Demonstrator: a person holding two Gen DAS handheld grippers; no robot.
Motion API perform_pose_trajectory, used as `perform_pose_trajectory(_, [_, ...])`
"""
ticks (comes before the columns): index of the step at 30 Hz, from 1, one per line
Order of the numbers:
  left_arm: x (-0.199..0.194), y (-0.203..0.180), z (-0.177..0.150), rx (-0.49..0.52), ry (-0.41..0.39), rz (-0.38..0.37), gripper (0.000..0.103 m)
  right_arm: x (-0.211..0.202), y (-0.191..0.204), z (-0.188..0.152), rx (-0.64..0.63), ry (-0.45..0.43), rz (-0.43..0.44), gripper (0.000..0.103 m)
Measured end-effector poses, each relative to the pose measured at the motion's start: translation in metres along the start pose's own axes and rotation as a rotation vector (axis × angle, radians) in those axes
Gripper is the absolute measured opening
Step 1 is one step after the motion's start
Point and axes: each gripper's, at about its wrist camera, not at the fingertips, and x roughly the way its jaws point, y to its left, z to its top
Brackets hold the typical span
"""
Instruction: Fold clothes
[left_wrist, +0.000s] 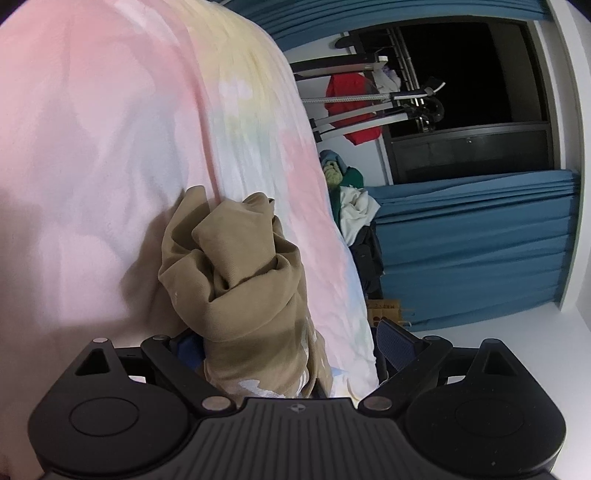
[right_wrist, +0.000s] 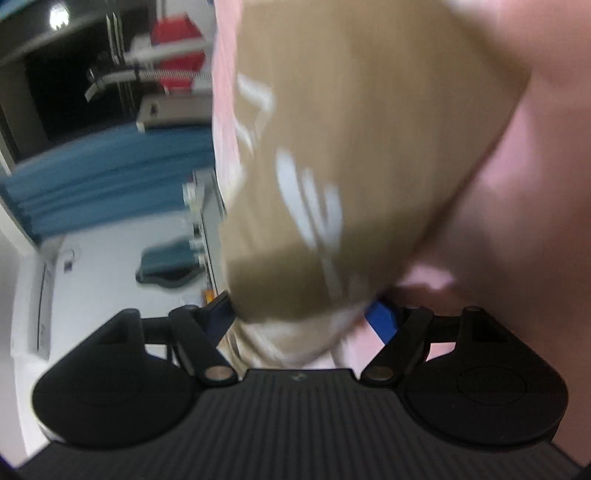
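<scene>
While the right gripper (right_wrist: 299, 314) stands wide, its fingers apart on either side of the tan shirt (right_wrist: 354, 147) without pressing it, the cloth looks freshly let go. That view is blurred. The left gripper (left_wrist: 291, 343) is also spread, tan cloth bunched between its fingers; whether it pinches I cannot tell. The shirt lies crumpled on the pastel bed (left_wrist: 110, 129). Folding has barely begun: next, take an edge and spread it flat.

The bunched garment (left_wrist: 236, 273) lies on the bedsheet (left_wrist: 110, 147), with curtains (left_wrist: 480, 251) beyond to its right.
</scene>
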Motion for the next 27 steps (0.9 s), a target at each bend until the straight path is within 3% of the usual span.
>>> perform_pose_trajectory(9, [0.015, 0.022, -0.018, -0.073, 0.083, 0.105, 0.092, -0.024, 0.003, 0.004, 0.004, -0.171, -0.040, 0.077])
perform_pose_trajectory(13, [0.022, 0.029, -0.015, -0.091, 0.067, 0.117, 0.089, -0.037, 0.005, 0.002, -0.068, -0.263, -0.078, 0.076])
perform_pose_trajectory(16, [0.023, 0.031, -0.010, -0.102, 0.039, 0.104, 0.087, -0.038, 0.002, 0.007, -0.075, -0.279, -0.079, 0.075])
perform_pose_trajectory(19, [0.030, 0.029, -0.003, -0.095, 0.027, 0.104, 0.082, -0.037, 0.003, 0.008, -0.100, -0.286, -0.096, 0.066])
perform_pose_trajectory(27, [0.027, 0.023, -0.002, -0.020, 0.031, 0.186, 0.053, -0.040, 0.013, 0.006, -0.188, -0.283, -0.137, 0.047])
